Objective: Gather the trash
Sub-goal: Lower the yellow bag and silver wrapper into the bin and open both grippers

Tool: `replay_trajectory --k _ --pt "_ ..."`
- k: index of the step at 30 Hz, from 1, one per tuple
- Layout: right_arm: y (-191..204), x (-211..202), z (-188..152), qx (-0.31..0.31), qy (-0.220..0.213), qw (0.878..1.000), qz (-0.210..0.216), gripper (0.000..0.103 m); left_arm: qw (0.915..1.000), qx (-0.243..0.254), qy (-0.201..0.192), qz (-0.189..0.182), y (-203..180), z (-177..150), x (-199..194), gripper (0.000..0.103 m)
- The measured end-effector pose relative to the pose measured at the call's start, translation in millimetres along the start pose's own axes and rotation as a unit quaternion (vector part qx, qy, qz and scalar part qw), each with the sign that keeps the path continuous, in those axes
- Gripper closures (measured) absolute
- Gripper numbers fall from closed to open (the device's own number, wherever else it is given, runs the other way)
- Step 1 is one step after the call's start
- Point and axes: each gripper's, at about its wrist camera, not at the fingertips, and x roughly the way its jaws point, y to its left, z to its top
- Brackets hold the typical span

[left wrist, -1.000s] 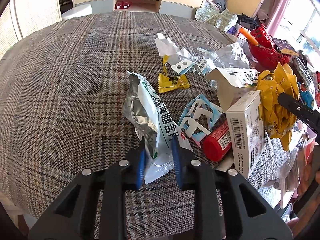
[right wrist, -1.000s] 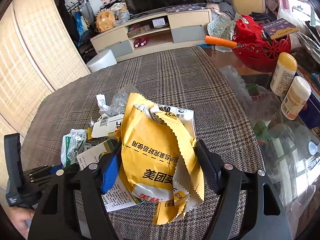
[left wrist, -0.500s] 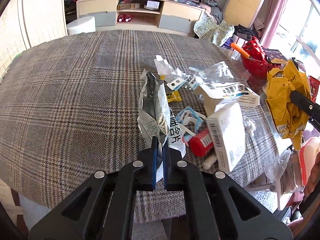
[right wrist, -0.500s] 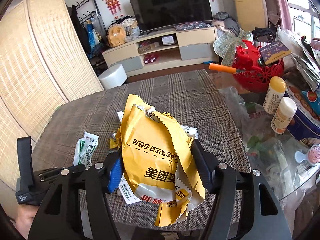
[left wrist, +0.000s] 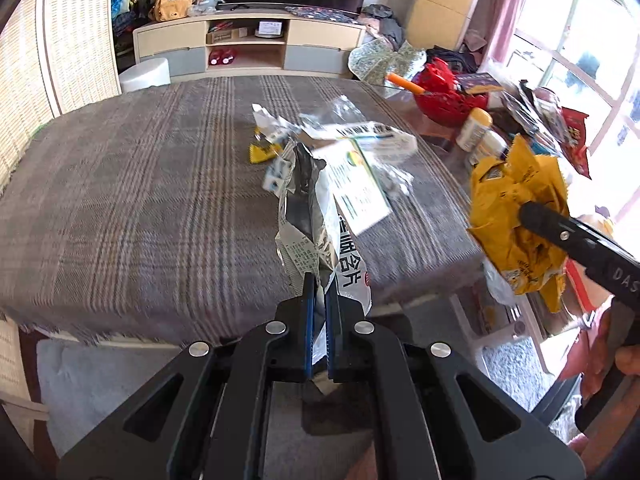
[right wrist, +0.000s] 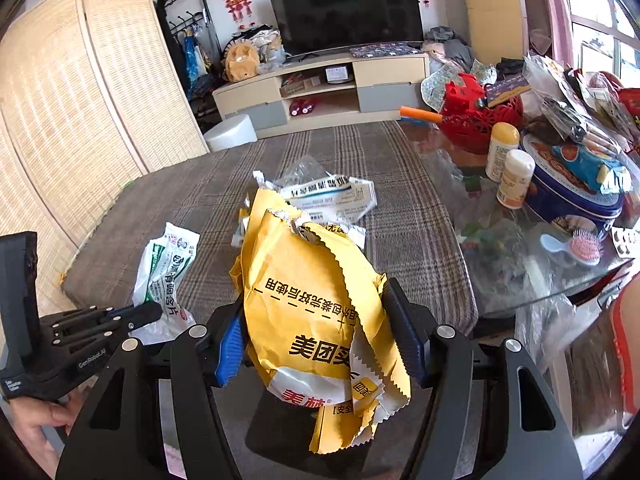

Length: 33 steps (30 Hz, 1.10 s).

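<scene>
Your left gripper [left wrist: 318, 300] has its jaws pinched tight on the bottom edge of the silver foil pouch [left wrist: 316, 224], so the pouch stands up from the blue pads [left wrist: 308, 320] and hangs in the air in front of the counter [left wrist: 140, 200], clear of the plaid cloth; gripping it by one thin edge suits such a flat, limp wrapper, though it will flop and swing as you carry it. Your right gripper [right wrist: 318, 344] holds the crumpled yellow bag [right wrist: 312, 304] with the jaws set fairly wide, because the bag is bulky and the pads squeeze its sides instead of meeting; it too is off the counter, out over the floor at the near edge. With both hands full, you look to be carrying the two pieces away, probably toward a bin that no view shows. More trash lies on the cloth: the white printed wrapper [right wrist: 328, 198], a small yellow sachet [left wrist: 262, 152] and scraps of clear film beside it. The red basket [right wrist: 476, 120], the two bottles [right wrist: 508, 164] and the blue tin [right wrist: 568, 192] on the glass part at the right seem to be kept things, so leave them there
</scene>
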Motion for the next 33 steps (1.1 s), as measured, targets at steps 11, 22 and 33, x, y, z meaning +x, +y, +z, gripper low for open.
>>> replay_trajectory --k 11,22,33 --pt "-11.9 5.7 -89.7 0.009 0.065 0.998 -0.01 0.038 0.998 0.025 0.054 -0.018 -28.7 -82.8 23.0 0.1" --pt "-32.6 64.2 -156.1 0.061 0.137 0.988 -0.032 0.038 0.9923 0.017 0.111 -0.053 -32.0 -139.3 88.1 0.099" --pt "-29.6 126.9 -176.7 0.071 0.184 0.979 -0.046 0.037 0.9836 0.008 0.169 -0.062 -19.0 -158.5 149.1 0.099"
